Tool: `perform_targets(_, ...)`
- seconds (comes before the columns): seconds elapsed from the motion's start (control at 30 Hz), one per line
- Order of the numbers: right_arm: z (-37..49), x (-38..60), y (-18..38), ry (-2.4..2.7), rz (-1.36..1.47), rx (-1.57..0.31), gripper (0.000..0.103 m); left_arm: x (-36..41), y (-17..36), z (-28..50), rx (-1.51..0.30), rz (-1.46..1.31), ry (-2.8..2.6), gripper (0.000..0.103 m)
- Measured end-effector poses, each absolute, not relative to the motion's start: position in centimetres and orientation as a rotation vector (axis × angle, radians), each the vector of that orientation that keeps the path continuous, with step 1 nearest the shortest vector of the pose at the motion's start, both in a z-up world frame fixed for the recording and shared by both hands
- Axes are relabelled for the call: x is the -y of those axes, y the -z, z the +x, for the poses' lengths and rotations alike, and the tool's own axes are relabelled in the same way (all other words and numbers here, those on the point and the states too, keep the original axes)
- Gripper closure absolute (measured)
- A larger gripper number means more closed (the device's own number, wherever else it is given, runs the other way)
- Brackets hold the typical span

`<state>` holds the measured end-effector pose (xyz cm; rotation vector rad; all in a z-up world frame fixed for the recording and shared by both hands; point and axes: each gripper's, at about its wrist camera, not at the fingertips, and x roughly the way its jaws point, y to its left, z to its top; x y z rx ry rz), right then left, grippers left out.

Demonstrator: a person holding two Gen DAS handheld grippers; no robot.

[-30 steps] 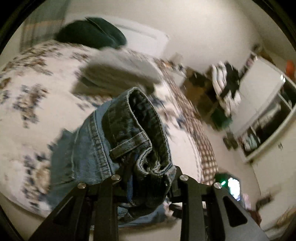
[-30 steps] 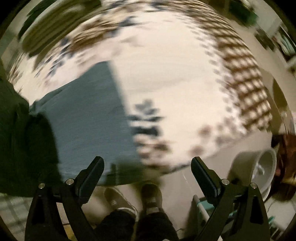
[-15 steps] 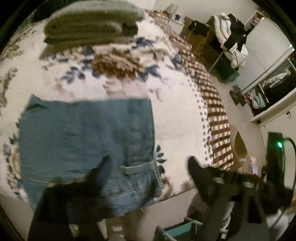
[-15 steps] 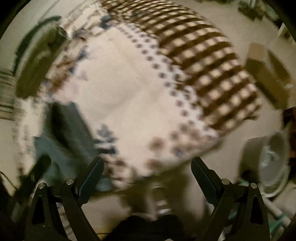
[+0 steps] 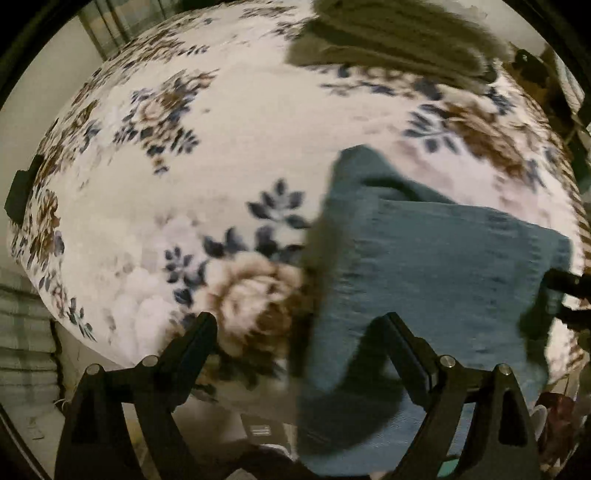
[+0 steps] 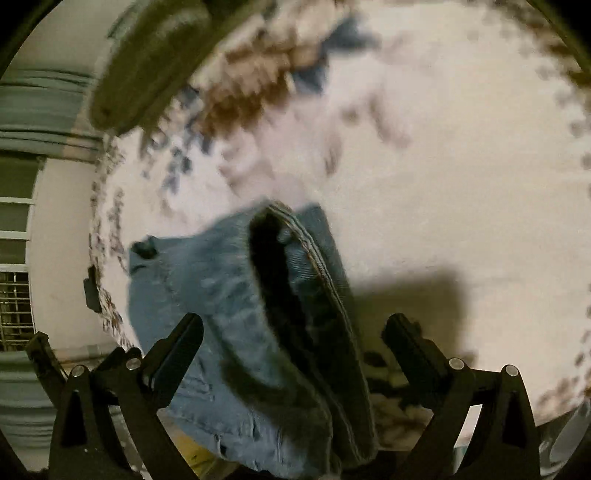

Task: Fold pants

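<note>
My left tool (image 5: 299, 332) is spread wide and empty; my right tool (image 6: 291, 332) gapes around the blue jeans (image 6: 236, 302) without gripping. They lie near the floral bed's (image 5: 221, 129) near edge. I read no labels.

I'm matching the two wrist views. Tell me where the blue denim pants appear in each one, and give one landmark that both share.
Left wrist view: the blue denim pants fill the lower right, lying on the bed, running past the right finger.
Right wrist view: the pants sit at lower centre, bunched between the open fingers.
Shared landmark: the white floral blanket under the pants, with the stack of olive-grey folded cloth at its far edge.
</note>
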<state>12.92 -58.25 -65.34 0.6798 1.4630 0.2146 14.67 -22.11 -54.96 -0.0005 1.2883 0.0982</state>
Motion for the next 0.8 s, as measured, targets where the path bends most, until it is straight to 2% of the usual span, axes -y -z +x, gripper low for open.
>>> perform_targets(0.07, 13.0, 57.8, 66.0, -0.231, 0.736, -1.45, 0.027, 21.5, 55.2, 14.9, -1.287, -0.018, -0.099, 0.013)
perform_targets(0.1, 12.6, 57.5, 65.3, -0.196, 0.679, -1.416, 0.035, 21.3, 55.1, 14.9, -1.285, -0.029, -0.101, 0.013)
perform_targets(0.13, 12.3, 56.9, 64.8, -0.184, 0.619, -1.394, 0.055, 21.2, 55.0, 15.0, -1.283, -0.036, -0.107, 0.013)
perform_targets(0.17, 11.8, 56.4, 64.3, -0.161, 0.564, -1.374, 0.07, 21.1, 54.9, 15.1, -1.28, -0.049, -0.112, 0.013)
perform_targets(0.27, 10.2, 56.2, 62.0, -0.129, 0.519, -1.328, 0.08, 20.9, 54.4, 15.6, -1.279, -0.078, -0.118, 0.013)
perform_targets(0.4, 8.7, 57.1, 59.0, -0.094, 0.571, -1.293, 0.083, 20.9, 53.5, 16.8, -1.259, -0.112, -0.102, 0.013)
perform_targets(0.47, 8.0, 58.1, 57.8, -0.07, 0.565, -1.291, 0.089, 21.2, 53.3, 17.4, -1.253, -0.116, -0.082, 0.013)
perform_targets(0.67, 6.9, 62.7, 56.8, -0.023, 0.636, -1.25, 0.09, 22.0, 53.4, 18.6, -1.253, -0.109, -0.059, 0.013)
perform_targets(0.8, 6.9, 64.0, 56.2, 0.048, 0.56, -1.236, 0.091, 22.0, 53.5, 18.6, -1.266, -0.133, -0.059, 0.013)
